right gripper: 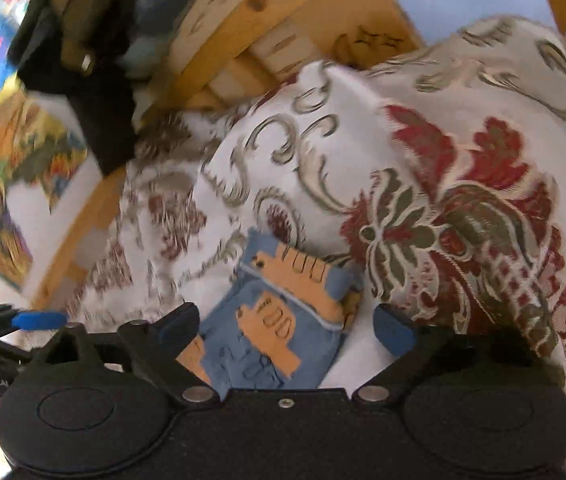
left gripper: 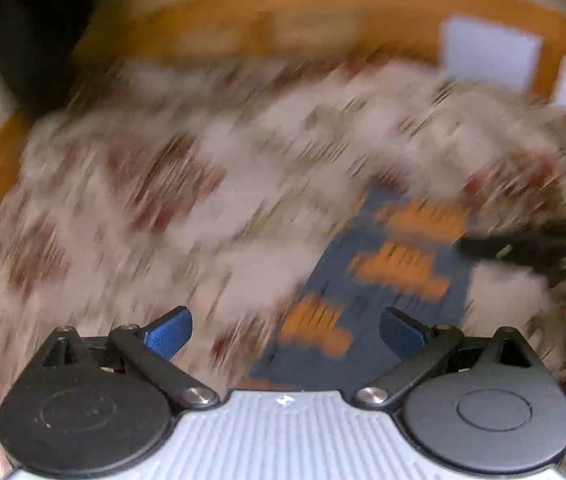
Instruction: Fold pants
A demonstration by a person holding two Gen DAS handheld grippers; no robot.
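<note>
Small blue pants (right gripper: 267, 344) with orange figures lie in a folded bundle on a white bedspread (right gripper: 423, 160) patterned in red and green. My right gripper (right gripper: 287, 328) hovers right over the bundle, jaws open on either side of it, holding nothing. The left wrist view is heavily motion-blurred. In it the pants (left gripper: 395, 264) lie ahead and to the right of my open, empty left gripper (left gripper: 287, 330). The right gripper's dark body (left gripper: 531, 248) enters from the right edge. A blue fingertip (right gripper: 37, 319) of the left gripper shows at the left of the right wrist view.
A wooden bed frame (right gripper: 243, 28) curves behind the bedspread. A black and olive garment or bag (right gripper: 83, 40) hangs over its corner. A colourful play mat (right gripper: 3, 160) covers the floor to the left. Pale wall (left gripper: 487, 56) shows through the frame's slats.
</note>
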